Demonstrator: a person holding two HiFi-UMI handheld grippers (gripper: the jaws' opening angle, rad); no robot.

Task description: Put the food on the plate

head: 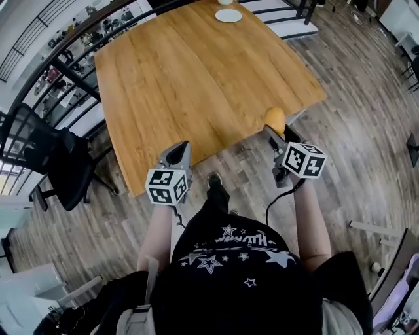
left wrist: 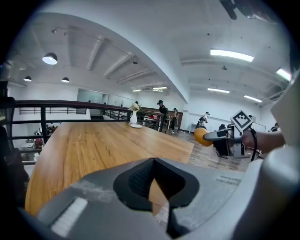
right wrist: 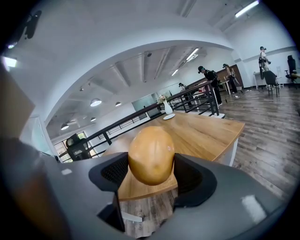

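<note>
A rounded yellow-brown piece of food (head: 274,118) is held in my right gripper (head: 271,129), just off the near right edge of the wooden table (head: 196,72). In the right gripper view the food (right wrist: 151,152) fills the space between the black pads, which are shut on its sides. My left gripper (head: 177,154) hovers over the table's near edge with its jaws together and nothing in them (left wrist: 153,161). From the left gripper view the right gripper (left wrist: 209,136) and the food (left wrist: 200,136) show off to the right. A white plate (head: 228,15) lies at the table's far end.
A white vase (left wrist: 133,117) stands beside the plate (left wrist: 136,125). A black office chair (head: 49,157) sits left of the table by a dark railing (head: 72,72). Wood-plank floor (head: 353,131) surrounds the table. Several people stand far off beyond the table.
</note>
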